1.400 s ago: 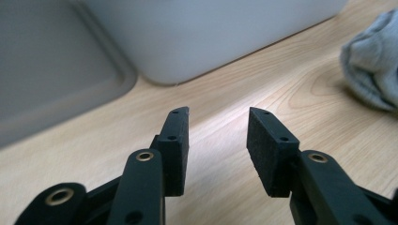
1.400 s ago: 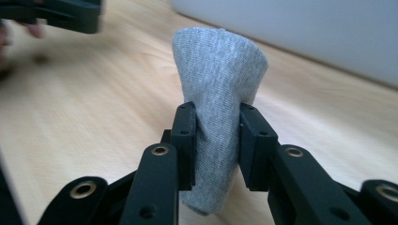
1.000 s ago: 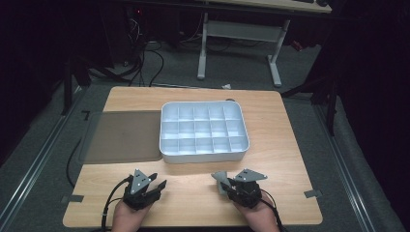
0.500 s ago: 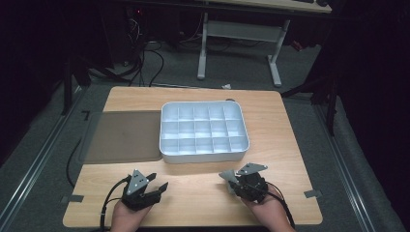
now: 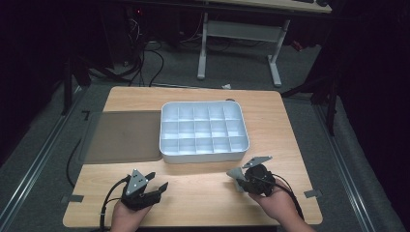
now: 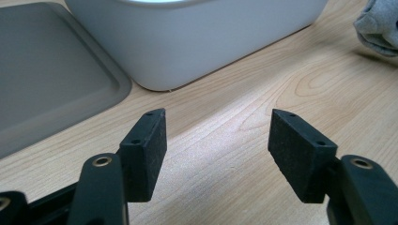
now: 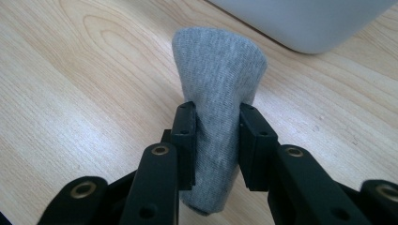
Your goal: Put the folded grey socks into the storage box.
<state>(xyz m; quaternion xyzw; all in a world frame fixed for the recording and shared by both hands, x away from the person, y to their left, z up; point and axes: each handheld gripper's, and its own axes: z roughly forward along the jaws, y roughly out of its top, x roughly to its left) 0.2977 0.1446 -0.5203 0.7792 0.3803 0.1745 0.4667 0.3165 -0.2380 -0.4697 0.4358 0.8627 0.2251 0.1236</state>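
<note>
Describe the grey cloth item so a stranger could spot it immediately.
Start at the white compartment tray in the middle of the wooden table. Just in front of its near right corner, the right gripper pinches a small grey knit cloth, the only soft thing there.

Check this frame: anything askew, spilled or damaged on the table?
Nothing stands out. The white divided bin sits square beside the grey mat with its compartments looking empty. The right gripper pinches a grey rolled cloth; the left gripper is open over bare wood.
</note>
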